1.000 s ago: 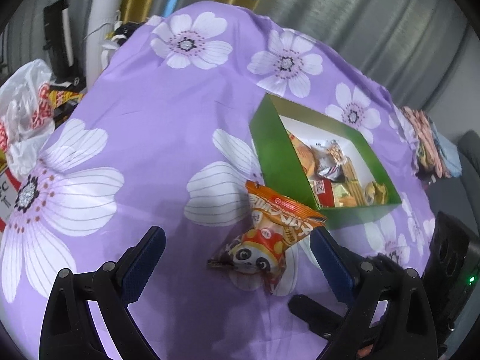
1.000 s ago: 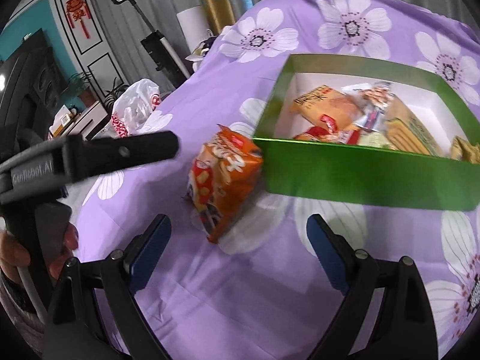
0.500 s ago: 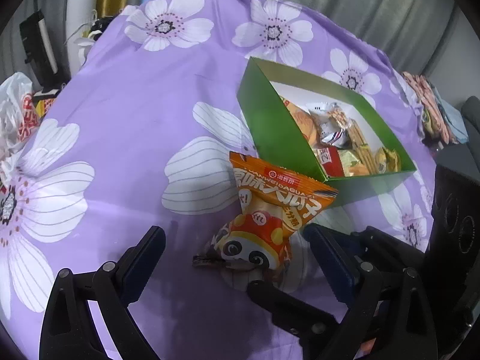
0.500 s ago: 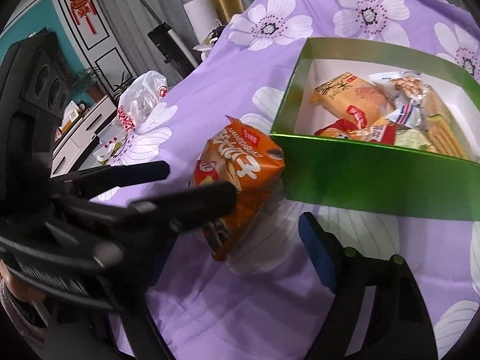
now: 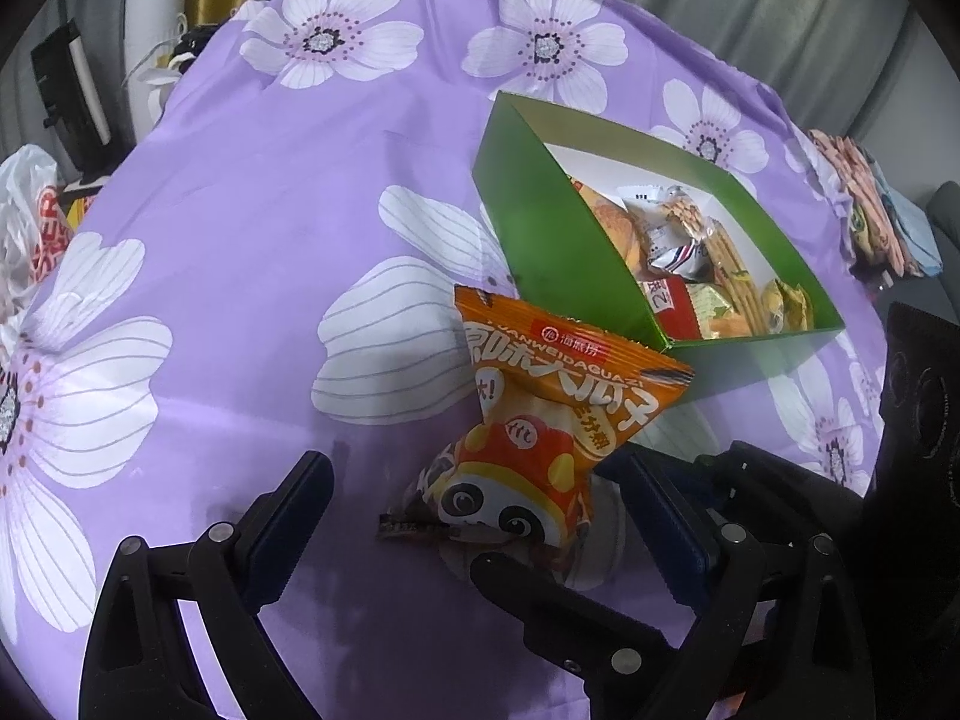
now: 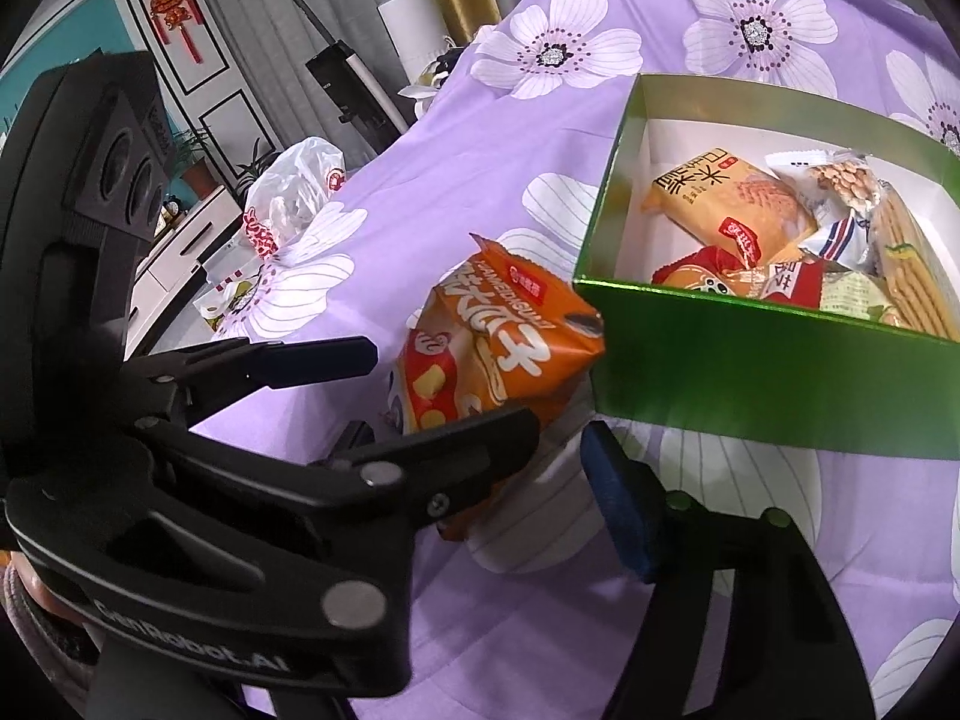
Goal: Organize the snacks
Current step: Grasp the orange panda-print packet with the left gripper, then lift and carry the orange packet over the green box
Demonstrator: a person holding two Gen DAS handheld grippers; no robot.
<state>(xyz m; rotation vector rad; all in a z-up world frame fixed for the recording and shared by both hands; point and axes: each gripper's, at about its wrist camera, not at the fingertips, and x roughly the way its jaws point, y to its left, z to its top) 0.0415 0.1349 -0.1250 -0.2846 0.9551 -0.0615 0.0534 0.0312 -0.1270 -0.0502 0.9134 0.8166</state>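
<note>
While the orange snack packet [image 5: 540, 420] is lying on the purple flowered cloth [image 5: 252, 228] covering the worktop, just beside the near corner of the green box [image 5: 528, 222], I am bringing both of my tools in around it. My left tool [image 5: 474, 516] is standing with its fingers wide apart, one blue-padded finger [image 5: 288, 516] resting clear to the left of the packet and the other sitting close by the packet's right side, and I cannot tell whether that one is touching the wrapper. My right tool [image 6: 480, 474] is closing its jaws with the lower end of the packet between them; in my right wrist view only its right blue pad [image 6: 618, 510] is showing clearly, sitting near the packet's lower edge without pressing it, while the left tool's black frame is crossing in front and hiding the other side. The packet is showing a panda face near its bottom and is tilting slightly, its top edge pointing toward the box. Inside the green box, several wrapped snacks [image 6: 738, 210] are lying in a loose pile against the white lining. A white plastic bag [image 6: 288, 198] is sitting beyond the worktop's far left edge.
</note>
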